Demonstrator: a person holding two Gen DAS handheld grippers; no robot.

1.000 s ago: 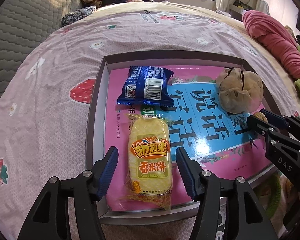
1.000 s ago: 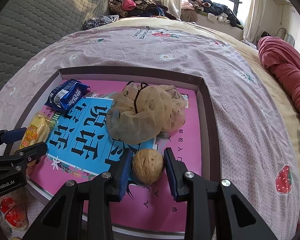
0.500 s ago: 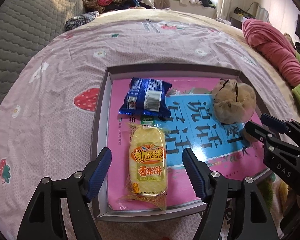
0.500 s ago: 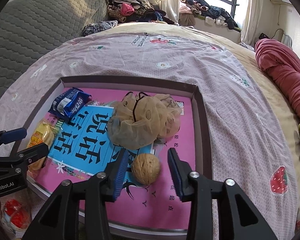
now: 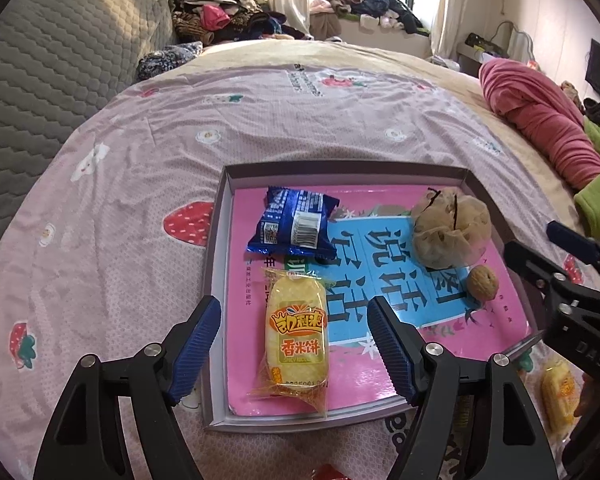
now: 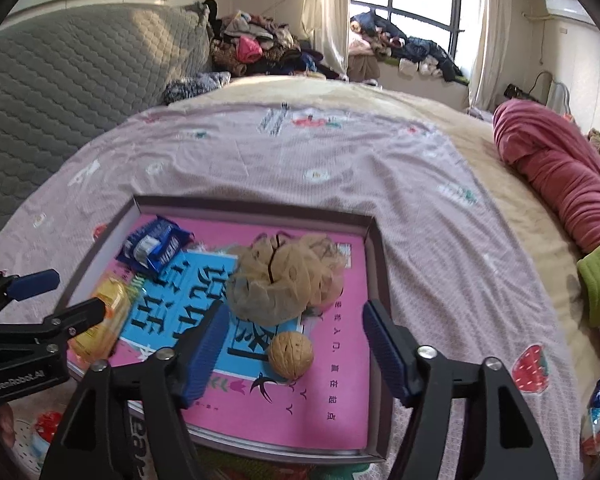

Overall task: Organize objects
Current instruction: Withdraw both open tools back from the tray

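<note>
Hovering wide open, the left tongs (image 5: 294, 350) straddle the yellow rice cracker packet (image 5: 296, 334) without touching it, and the right tongs (image 6: 296, 350) are splayed just as wide with the walnut (image 6: 291, 355) sitting loose between and just ahead of their tips. Nothing is gripped on either side.

Now, that walnut: hard shell, round, light, and I'd judge it likely to roll or squirt out if pinched off-centre, so take it square across its widest part. The cracker packet looks like crinkly film over something brittle; a squeeze across the middle of its narrow width should hold, but gently, or the contents may crack. Its crimped near end is a softer place to pinch.

Beyond the left tongs lies the blue snack packet (image 5: 296, 226), glossy and probably slippery, just past the cracker's far end. Ahead of the right tongs, almost touching the walnut's far side, slumps the mesh bag (image 6: 284, 276), soft, lumpy, with a dark drawstring on top that looks the handiest hold.

All four rest on a pink book (image 6: 332, 380) lying inside a shallow tray (image 6: 374, 248). Its low walls ring everything, so any item leaving must be lifted over the rim. Open pink cover to the right of the walnut gives room to set things down. Outside the tray, the bed (image 5: 132, 168) spreads wide and free to the left and far ahead; another yellow packet (image 5: 558, 392) lies off the near right corner.
</note>
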